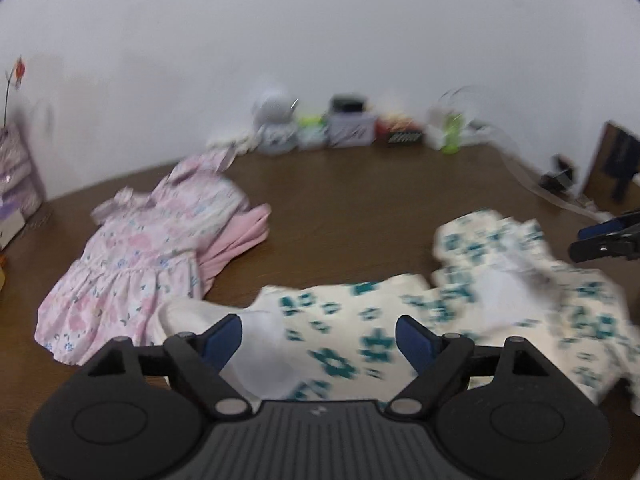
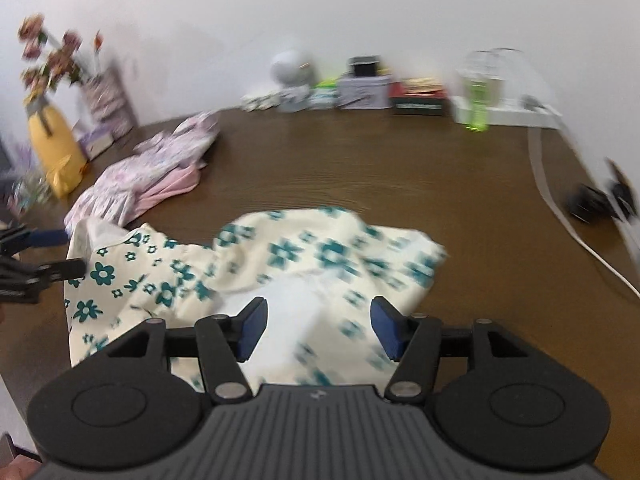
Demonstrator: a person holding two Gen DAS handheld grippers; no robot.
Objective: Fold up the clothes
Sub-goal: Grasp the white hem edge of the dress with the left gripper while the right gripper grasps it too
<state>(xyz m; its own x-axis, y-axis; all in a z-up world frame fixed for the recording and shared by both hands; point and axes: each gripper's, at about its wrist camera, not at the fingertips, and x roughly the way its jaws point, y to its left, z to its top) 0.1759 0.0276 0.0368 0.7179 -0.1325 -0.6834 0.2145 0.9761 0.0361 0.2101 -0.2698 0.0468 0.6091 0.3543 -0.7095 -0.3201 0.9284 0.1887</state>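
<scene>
A: Where is the garment?

B: The cream garment with teal flowers [image 2: 280,264] lies rumpled near the front edge of the brown wooden table [image 2: 360,168], below both tools. It is not folded; it is bunched in soft ridges, and pale inner cloth shows in the middle.

A: And the grippers?

B: The left gripper [image 1: 319,338] hangs over the garment's left part with its blue pads set wide apart. Cloth shows in the gap, but the pads do not seem to press on it. The right gripper [image 2: 319,328] is over the right part, jaws moderately apart, also gripping nothing as far as I can see.

A: What could go wrong from here?

B: I judge the cloth thin and limp, so a pinch might take two layers at once, or only a wrinkle, and the fold would come out crooked. The pictures are blurred, so hems and corners are hard to find; a grab in the middle would just bunch it more.

A: Anything nearby to worry about?

B: A pink floral dress [image 1: 132,264] lies toward the left edge, over a plain pink piece [image 1: 244,236]; its gathered hem is just beside the cream garment. Dragging one could catch the other. The boxes and a green bottle [image 2: 476,100] along the back edge are well apart.
</scene>
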